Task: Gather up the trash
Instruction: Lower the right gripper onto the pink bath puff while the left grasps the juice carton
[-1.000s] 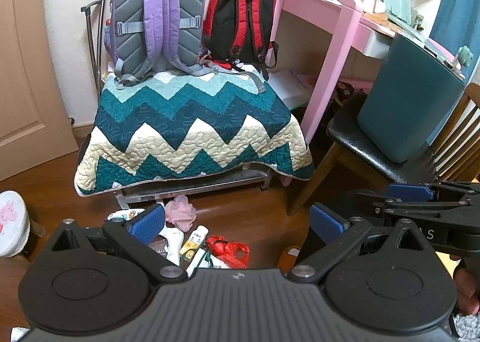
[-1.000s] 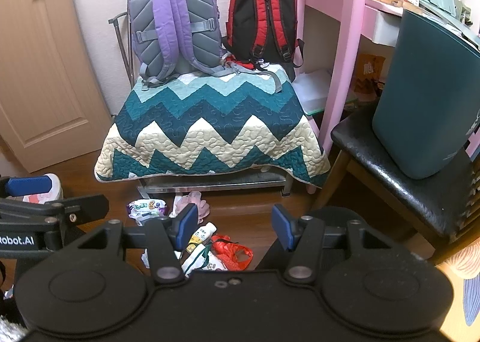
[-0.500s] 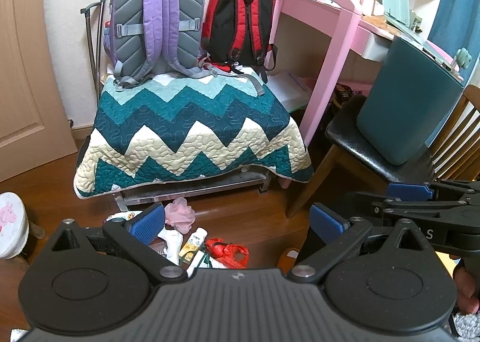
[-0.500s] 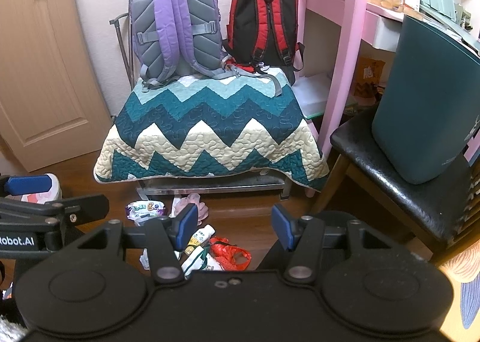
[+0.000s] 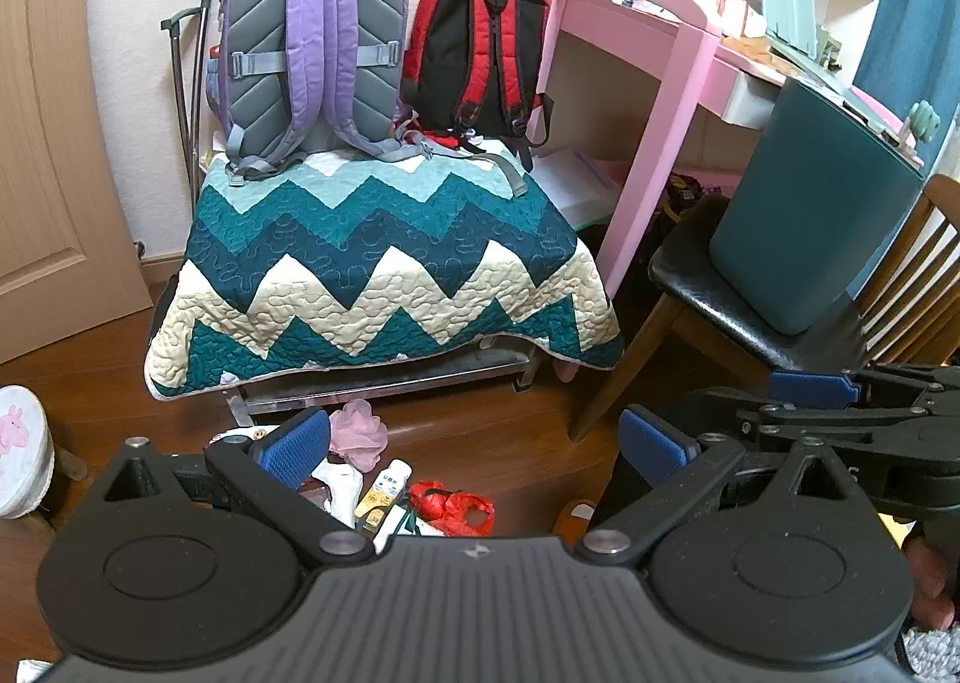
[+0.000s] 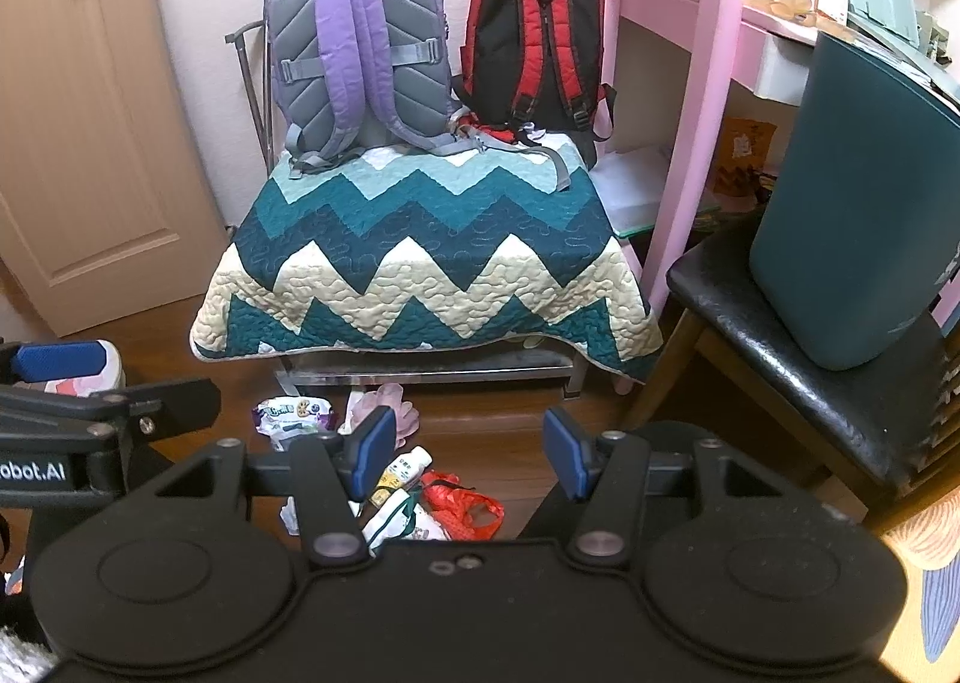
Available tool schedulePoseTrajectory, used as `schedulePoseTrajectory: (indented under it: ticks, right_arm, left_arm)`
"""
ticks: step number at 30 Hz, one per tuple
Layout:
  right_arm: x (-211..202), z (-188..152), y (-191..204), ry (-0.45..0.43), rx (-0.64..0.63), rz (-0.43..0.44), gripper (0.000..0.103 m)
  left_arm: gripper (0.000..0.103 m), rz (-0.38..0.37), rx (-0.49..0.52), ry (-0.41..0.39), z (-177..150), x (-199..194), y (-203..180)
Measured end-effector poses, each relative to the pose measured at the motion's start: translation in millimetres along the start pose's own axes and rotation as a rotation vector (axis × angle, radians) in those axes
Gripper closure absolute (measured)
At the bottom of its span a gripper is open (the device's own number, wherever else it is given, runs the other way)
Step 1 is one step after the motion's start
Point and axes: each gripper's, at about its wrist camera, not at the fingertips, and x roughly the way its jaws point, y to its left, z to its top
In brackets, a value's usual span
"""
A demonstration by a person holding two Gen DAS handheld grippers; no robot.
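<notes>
Filling the space straight ahead of both claws is a bench draped in a teal, cream and pale-blue zigzag quilt (image 6: 420,257), with a purple-and-grey backpack (image 6: 360,47) and a red-and-black backpack (image 6: 540,47) standing upright side by side at its far end against the wall. To the right of the claws a dark teal bin (image 6: 858,203) sits on the black seat of a wooden chair (image 6: 798,359), and beyond that stands a pink desk (image 6: 696,101). The left gripper (image 5: 474,443) is spread wide with nothing between its blue pads; the right gripper (image 6: 468,452) is likewise parted and empty, and each shows at the edge of the other's view. The trash lies in a small heap on the wooden floor (image 6: 498,437), below and just ahead of the claws, in front of the bench's near edge: a crumpled red plastic bag (image 6: 465,509) lowest and nearest, a white-and-green wrapper (image 6: 399,521) touching it on the left, a small white bottle with a yellow label (image 6: 405,467) just above, a pink mesh puff (image 5: 357,434) nearer the bench, and a purple-and-white snack packet (image 6: 291,416) off to the left of the right claw's left finger.
</notes>
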Motion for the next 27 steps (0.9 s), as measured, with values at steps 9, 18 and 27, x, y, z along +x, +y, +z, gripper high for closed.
schedulePoseTrajectory:
  ticks: [9,18,27]
  right_arm:
    - [37.1,18.3,0.0,-0.031,-0.047,0.035,0.049]
    - [145.8,55.7,-2.4,-0.019,-0.088,0.123,0.049]
    - [284.1,56.8,-0.1,0.138,-0.056,0.158,0.049]
  left_arm:
    - [0.000,0.031,-0.062,-0.013,13.0,26.3,27.5]
    - [0.000,0.160,-0.136,0.020,29.1,110.2,106.9]
    - [0.000,0.275,-0.177,0.128,23.6,213.0,177.6]
